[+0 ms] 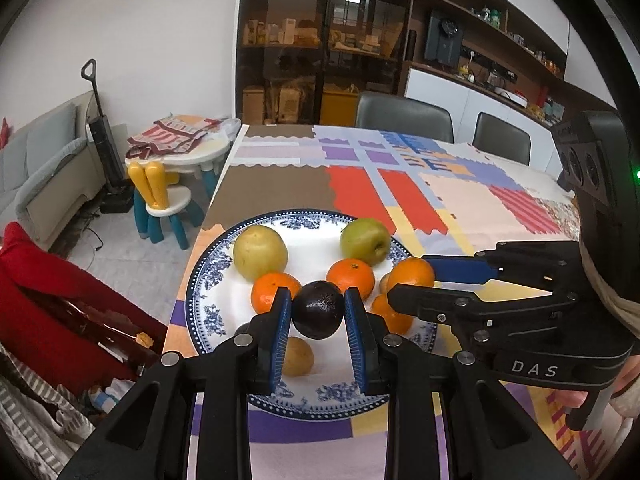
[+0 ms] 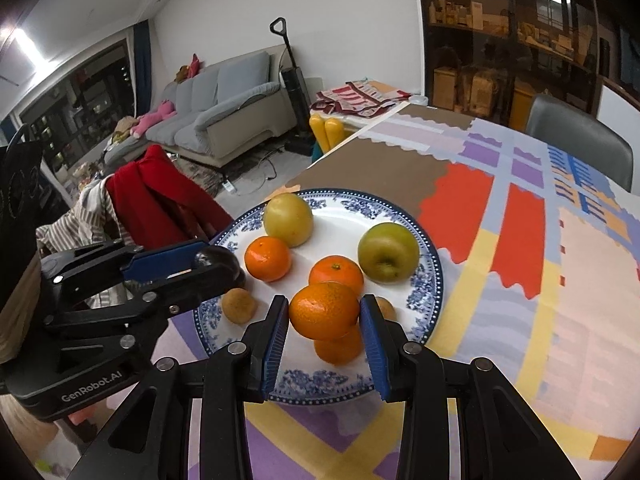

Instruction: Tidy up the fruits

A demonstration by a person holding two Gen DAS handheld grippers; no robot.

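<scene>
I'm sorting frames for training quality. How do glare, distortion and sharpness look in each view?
Left wrist view: strong fisheye bending with dark corners; dark fruit between the left gripper fingers is sharp, with little glare. Right wrist view: same bending, a bright ceiling light flares top left; orange in the right gripper and the plate are crisp.

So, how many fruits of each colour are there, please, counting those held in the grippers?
Orange: 4
Yellow-green: 2
Small brownish-yellow: 2
Dark purple: 1
Total: 9

Gripped: dark plum (image 1: pixel 318 314), orange (image 2: pixel 324 311).
</scene>
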